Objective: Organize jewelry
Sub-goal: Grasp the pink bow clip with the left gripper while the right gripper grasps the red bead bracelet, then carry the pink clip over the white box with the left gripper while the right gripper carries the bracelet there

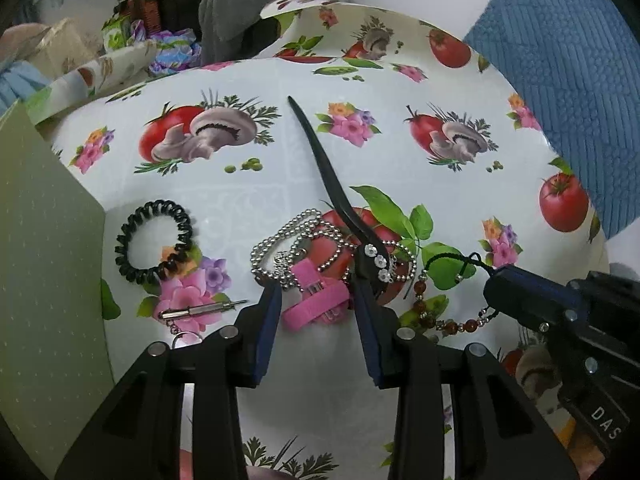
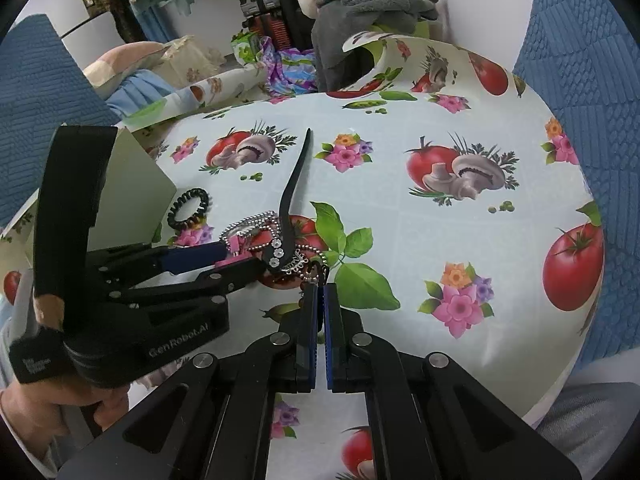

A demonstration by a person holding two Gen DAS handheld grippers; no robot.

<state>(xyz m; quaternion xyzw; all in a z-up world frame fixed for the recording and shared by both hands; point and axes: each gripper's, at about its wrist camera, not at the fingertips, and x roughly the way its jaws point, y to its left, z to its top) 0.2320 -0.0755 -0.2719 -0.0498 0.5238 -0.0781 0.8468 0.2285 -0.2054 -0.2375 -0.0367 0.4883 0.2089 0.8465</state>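
A pile of jewelry lies mid-table: a silver ball chain (image 1: pixel 280 236), a pink strap (image 1: pixel 316 300), a long black hair clip with rhinestones (image 1: pixel 332 200), and an amber bead bracelet on black cord (image 1: pixel 444 320). My left gripper (image 1: pixel 316 292) is open, its fingers either side of the pink strap. My right gripper (image 2: pixel 320 292) is shut on the amber bracelet's black cord (image 2: pixel 318 276); in the left wrist view it (image 1: pixel 496 280) enters from the right. A black spiral hair tie (image 1: pixel 154 240) lies to the left.
A small metal screwdriver keychain (image 1: pixel 200 312) lies front left. A green box (image 1: pixel 44 240) stands at the table's left edge. Clothes and bags (image 2: pixel 360 0) are piled behind the table. Blue cushions (image 2: pixel 580 80) flank the right side.
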